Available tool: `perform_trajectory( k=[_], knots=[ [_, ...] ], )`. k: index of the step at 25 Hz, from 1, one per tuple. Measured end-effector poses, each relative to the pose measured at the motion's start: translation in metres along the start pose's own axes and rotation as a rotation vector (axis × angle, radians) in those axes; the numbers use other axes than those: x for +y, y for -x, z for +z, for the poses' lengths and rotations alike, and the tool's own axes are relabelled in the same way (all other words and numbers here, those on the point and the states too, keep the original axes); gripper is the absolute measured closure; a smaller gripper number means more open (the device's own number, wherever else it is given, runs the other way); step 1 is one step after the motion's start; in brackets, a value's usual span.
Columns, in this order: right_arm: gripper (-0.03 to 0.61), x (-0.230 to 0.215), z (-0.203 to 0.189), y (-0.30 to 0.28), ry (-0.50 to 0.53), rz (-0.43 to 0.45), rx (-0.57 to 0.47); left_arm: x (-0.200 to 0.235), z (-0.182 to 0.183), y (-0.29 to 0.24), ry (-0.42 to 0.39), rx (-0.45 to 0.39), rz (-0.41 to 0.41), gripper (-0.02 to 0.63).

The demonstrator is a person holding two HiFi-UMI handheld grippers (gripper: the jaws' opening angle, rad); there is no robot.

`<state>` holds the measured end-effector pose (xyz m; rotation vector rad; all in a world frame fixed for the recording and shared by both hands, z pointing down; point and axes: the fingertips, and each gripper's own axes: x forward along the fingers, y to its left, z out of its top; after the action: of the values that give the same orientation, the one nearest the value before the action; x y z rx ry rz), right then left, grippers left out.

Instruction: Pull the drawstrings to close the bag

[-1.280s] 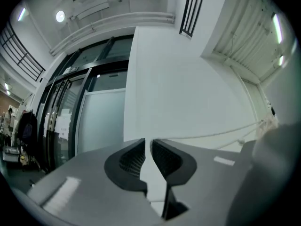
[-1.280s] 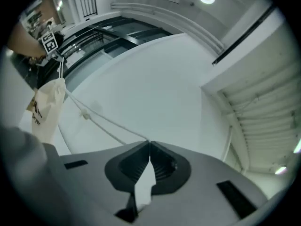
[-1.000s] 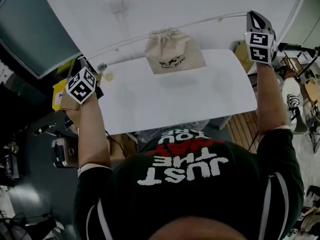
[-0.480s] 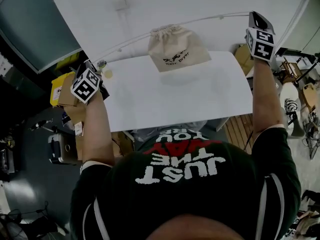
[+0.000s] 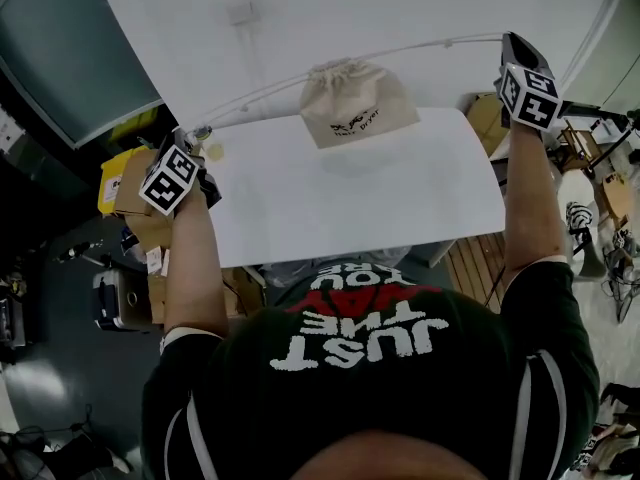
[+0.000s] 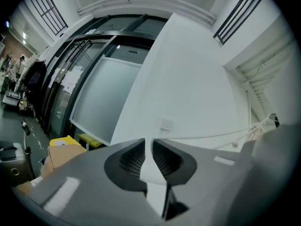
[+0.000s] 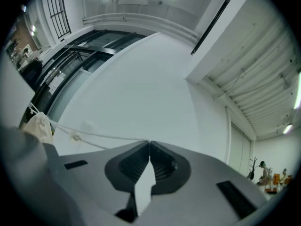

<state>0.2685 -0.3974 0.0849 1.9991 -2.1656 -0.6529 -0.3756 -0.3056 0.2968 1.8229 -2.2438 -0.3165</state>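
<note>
1. Left claw (image 6: pixel 148 142) has sunk beside the surface's (image 5: pixel 350 208) left edge. Its jaws, just closing, stand slightly apart, with a drawstring (image 6: pixel 206 133) reaching their tips.
2. Bag (image 5: pixel 355 103) print reads "Hair Dryer". The shirt (image 5: pixel 370 338) reads "JUST THE"; its red line is unclear.
3. Bag sits cinched at the far edge, between both claws.
4. Right claw (image 7: pixel 149 145) is clamped on the other drawstring (image 7: pixel 114 136).

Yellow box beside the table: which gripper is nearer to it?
Left. The left gripper is just beside the yellow box at the table's left edge; the right gripper is off the table's opposite, right edge.
</note>
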Motion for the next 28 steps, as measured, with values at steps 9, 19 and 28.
perform_trajectory(
  k=[9, 19, 28],
  knots=[
    [0.566, 0.035, -0.077, 0.026, -0.529, 0.14, 0.054, 0.007, 0.075, 0.007, -0.155, -0.147, 0.039, 0.6],
    [0.566, 0.084, -0.119, 0.028, -0.325, 0.068, 0.096, 0.03, 0.057, -0.01, -0.149, -0.159, 0.151, 0.598],
    [0.568, 0.091, -0.131, 0.032, -0.282, 0.118, 0.11, 0.037, 0.04, -0.001, -0.297, -0.146, 0.175, 0.597]
  ],
)
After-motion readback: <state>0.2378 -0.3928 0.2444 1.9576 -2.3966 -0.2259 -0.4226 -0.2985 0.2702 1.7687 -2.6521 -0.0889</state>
